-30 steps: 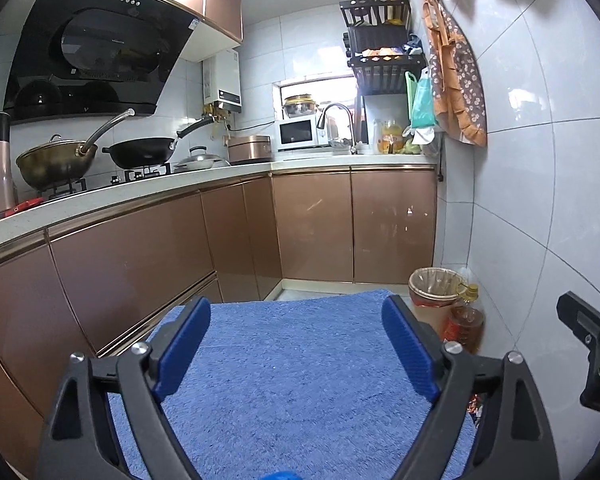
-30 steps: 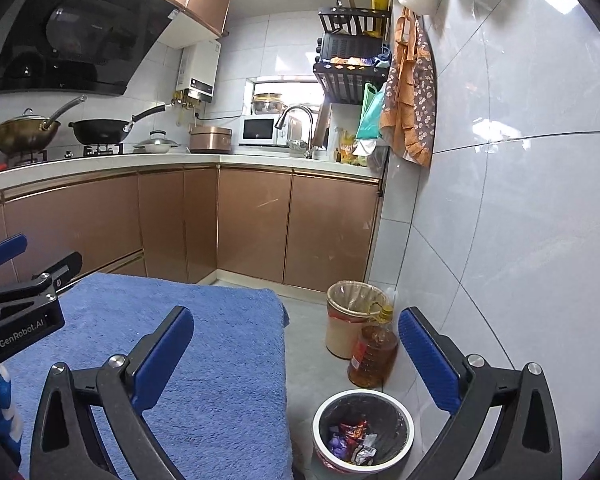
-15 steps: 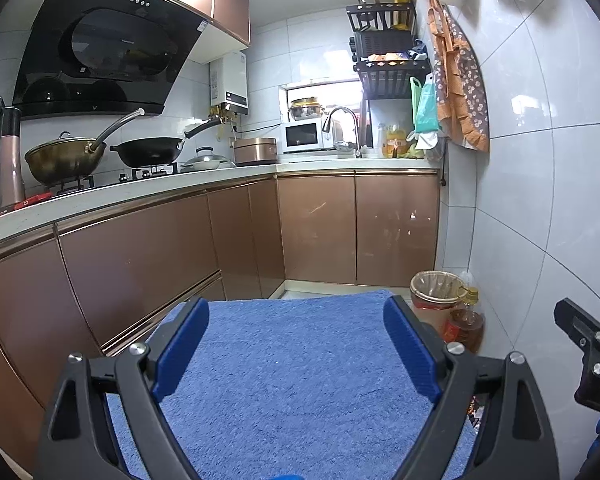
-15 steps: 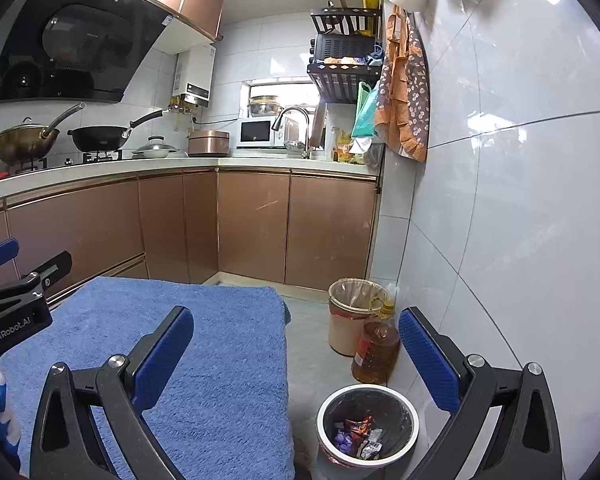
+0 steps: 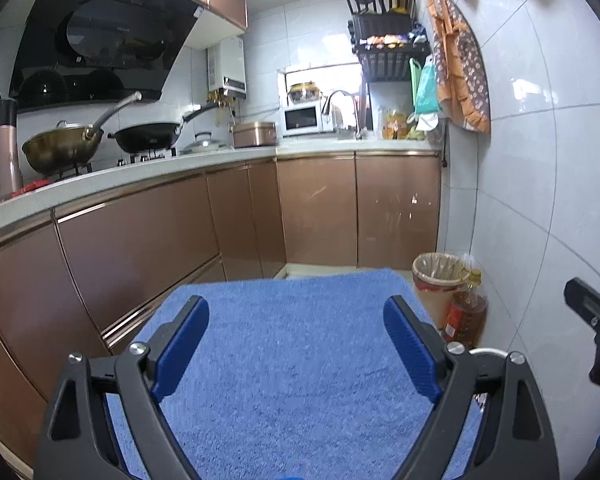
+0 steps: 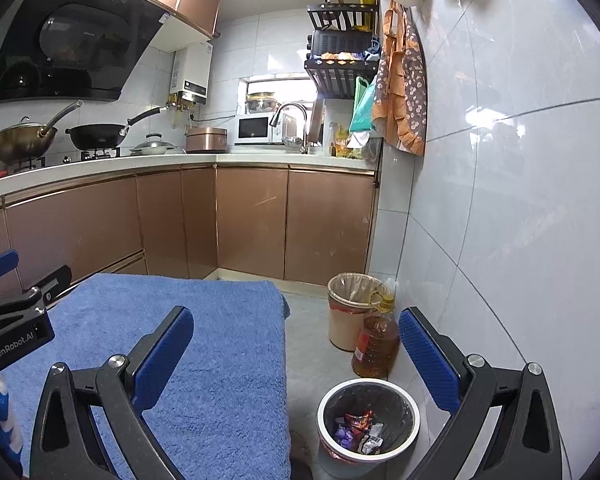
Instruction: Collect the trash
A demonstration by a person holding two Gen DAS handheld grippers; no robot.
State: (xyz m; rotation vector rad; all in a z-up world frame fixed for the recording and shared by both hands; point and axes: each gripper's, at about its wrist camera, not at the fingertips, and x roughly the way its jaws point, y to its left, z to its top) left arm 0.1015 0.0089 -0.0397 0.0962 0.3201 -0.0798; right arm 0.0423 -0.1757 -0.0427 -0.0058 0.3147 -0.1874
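The left tongs (image 5: 296, 328) stand wide apart and hold nothing, poised above the blue towel (image 5: 300, 360) that covers the surface; the right tongs (image 6: 296, 340) are likewise spread wide and empty, with one blue pad over the towel's right edge and the other out beside the tiled wall (image 6: 520, 200); on the floor just right of the surface, below the right tongs, stands a small white-rimmed bin (image 6: 369, 420) with a dark liner, and in it lie the crumpled wrappers (image 6: 358, 430), red, purple and silvery; beyond it, near the wall, a bottle of amber oil (image 6: 376, 344) stands just beside a taller beige bin (image 6: 350, 308) with a pale liner; brown cabinets (image 6: 260, 220) run along the back under a white counter carrying a wok (image 6: 94, 136), a microwave (image 6: 254, 129) and a tap (image 6: 290, 114).
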